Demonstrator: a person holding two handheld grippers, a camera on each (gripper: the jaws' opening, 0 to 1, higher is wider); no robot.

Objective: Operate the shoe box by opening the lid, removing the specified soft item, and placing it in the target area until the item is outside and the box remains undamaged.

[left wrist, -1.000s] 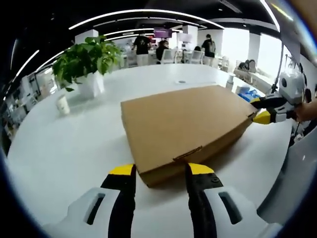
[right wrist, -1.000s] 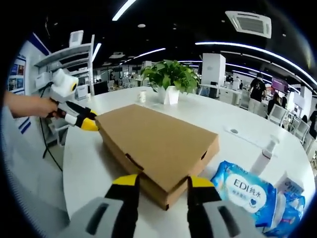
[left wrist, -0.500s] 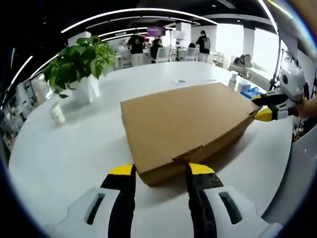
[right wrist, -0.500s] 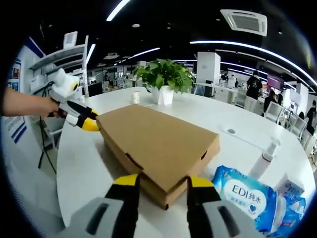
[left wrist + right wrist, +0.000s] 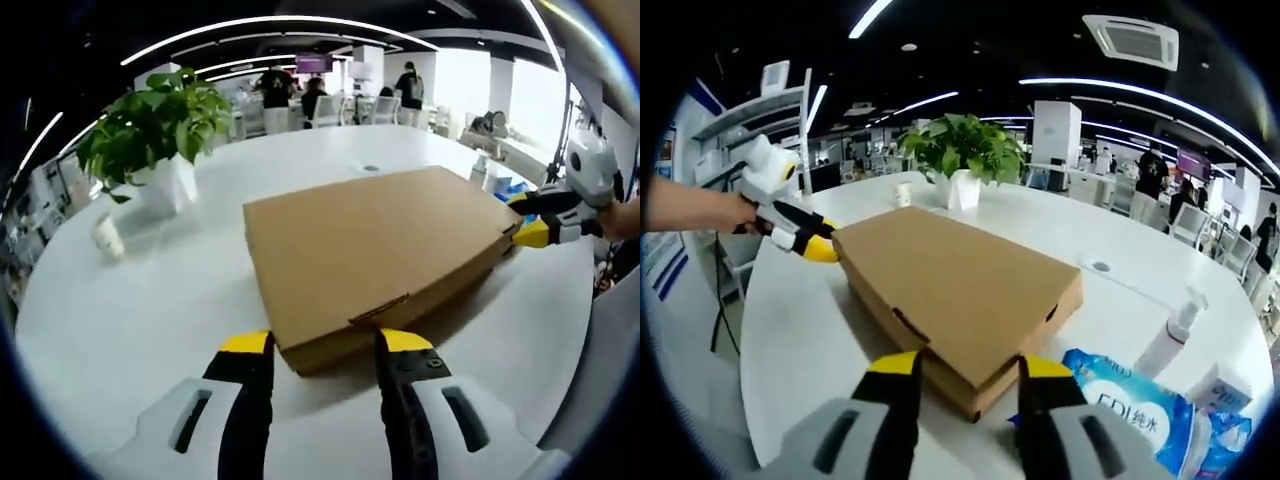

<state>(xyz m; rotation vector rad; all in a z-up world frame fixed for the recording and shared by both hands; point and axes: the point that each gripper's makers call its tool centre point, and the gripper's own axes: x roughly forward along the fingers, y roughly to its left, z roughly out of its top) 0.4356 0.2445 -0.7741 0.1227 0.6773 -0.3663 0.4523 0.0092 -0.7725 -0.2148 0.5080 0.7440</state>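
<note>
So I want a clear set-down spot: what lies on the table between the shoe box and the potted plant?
In the left gripper view, only bare white table lies between the shoe box and the potted plant.

Left gripper view: low over the desk (image 5: 120, 300), facing forward along its own jaws, close on one corner of the shoe box (image 5: 370, 250); the opposite hand-held gripper (image 5: 530, 220) far right.
Right gripper view: same height, close on the opposite box (image 5: 960, 285) corner, other hand-held gripper (image 5: 810, 240) at left.
Shared: box, desk, potted plant (image 5: 150, 125) (image 5: 960, 150).
</note>
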